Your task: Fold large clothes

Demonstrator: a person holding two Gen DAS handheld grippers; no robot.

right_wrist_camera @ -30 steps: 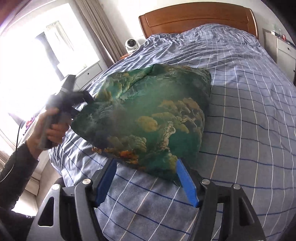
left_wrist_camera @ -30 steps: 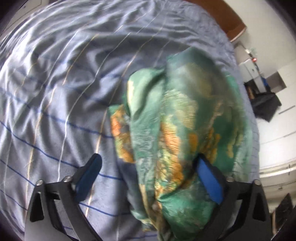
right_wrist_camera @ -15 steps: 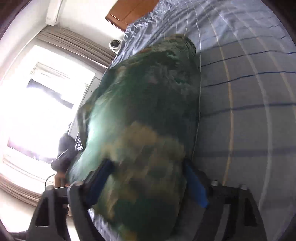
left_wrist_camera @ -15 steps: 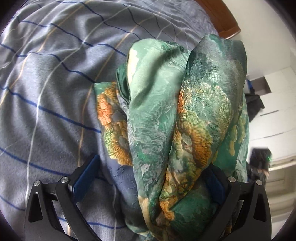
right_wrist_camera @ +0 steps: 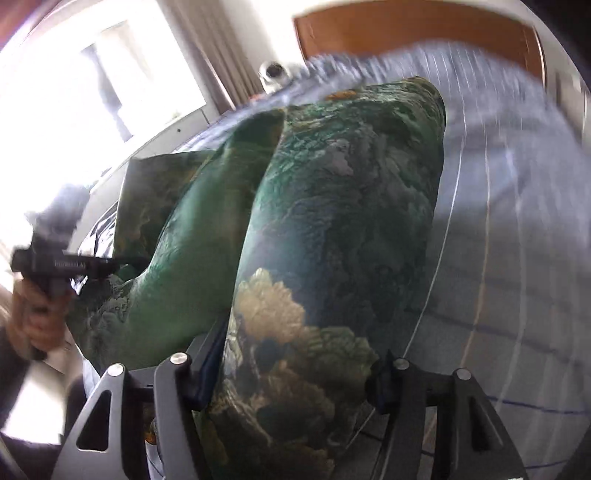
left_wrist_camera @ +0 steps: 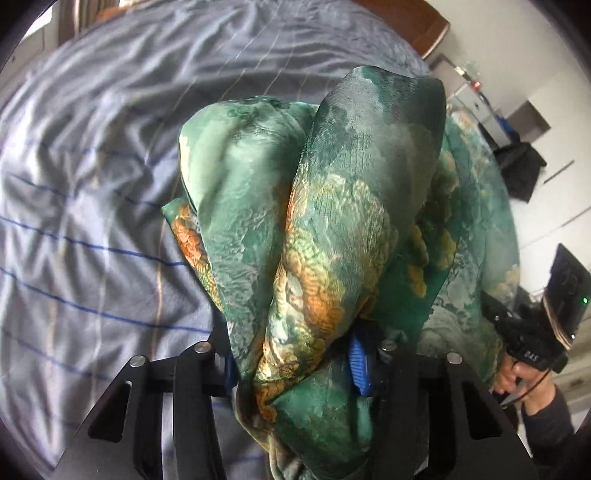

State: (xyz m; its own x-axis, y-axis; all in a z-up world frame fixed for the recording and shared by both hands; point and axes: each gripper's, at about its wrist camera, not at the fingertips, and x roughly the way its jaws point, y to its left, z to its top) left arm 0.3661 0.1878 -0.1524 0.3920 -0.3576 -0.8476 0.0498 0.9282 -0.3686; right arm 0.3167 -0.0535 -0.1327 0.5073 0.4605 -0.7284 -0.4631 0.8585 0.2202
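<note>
Item: green printed garment, silky, with orange and gold floral patches; large. Location: bunched at one edge between both grippers, lifted off the bed, the far part apparently lying on or close above the striped grey-blue cover.

Left gripper: jaws closing, cloth gathered thick between them, blue pad pressed into the fold on one side, the other pad hidden under fabric. Reads as a pinch on the bundle.

Right gripper: jaws closing likewise, a broad roll of the garment filling the gap from finger to finger. Contact on both sides likely, though pads mostly covered.

Step in hand, as judged: gathering and raising one edge, a fold-over or a shake-out ahead. Fold itself not yet laid.

Next move, as judged: firm hold at both ends first; then hands drawn apart to pull the edge taut, cloth carried across and lowered flat. Slippery weave, so risk of a layer sliding out of a loose pinch; thick bunching also likely to hide which layer is caught.

Surroundings: wooden headboard at the far end of the bed; small white round device beside it; curtain and bright window; dark bag or clothing by the wall.

Obstructions: none on the cover within view; wrinkled bedding the only unevenness. Much of both views blurred.
</note>
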